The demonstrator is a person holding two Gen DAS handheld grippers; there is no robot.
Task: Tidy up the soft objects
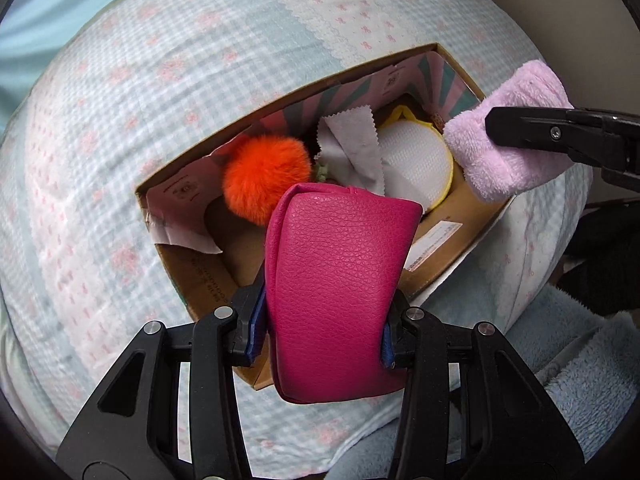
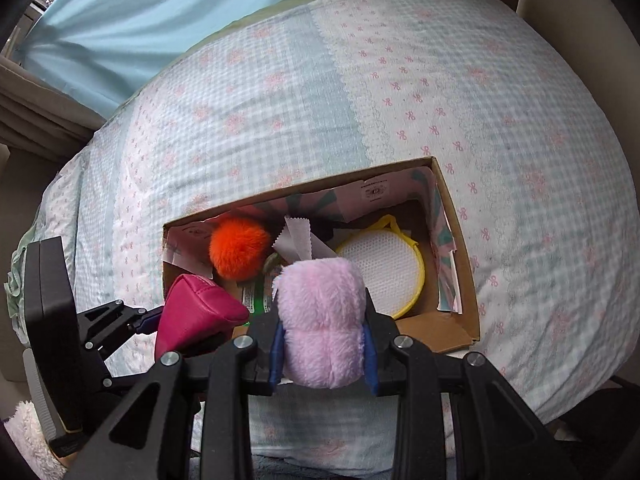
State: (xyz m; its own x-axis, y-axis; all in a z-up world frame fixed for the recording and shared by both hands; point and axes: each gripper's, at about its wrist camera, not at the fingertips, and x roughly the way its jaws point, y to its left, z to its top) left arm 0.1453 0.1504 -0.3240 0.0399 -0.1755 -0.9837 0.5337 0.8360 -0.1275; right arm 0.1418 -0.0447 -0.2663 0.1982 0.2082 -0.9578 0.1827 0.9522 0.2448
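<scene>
Two loads over open cardboard box [image 2: 460,240]: magenta leather pouch [image 1: 336,292] clamped in left gripper [image 1: 324,334] above near-left rim; pink plush roll [image 2: 322,320] pinched in right gripper [image 2: 324,354]. Inside: orange pompom [image 1: 264,178], grey cloth [image 1: 352,148], yellow-rimmed mesh pad [image 2: 384,268]; bare floor at near-right corner.

We are in a bedroom at home. We see a bed [image 2: 420,92] with a soft checked cover and a blue curtain [image 2: 160,12] by the window.

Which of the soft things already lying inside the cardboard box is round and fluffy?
The orange pompom, at the left end of the box. The grey cloth is flat with zigzag edges, and the white pad is a yellow-rimmed mesh disc.
</scene>
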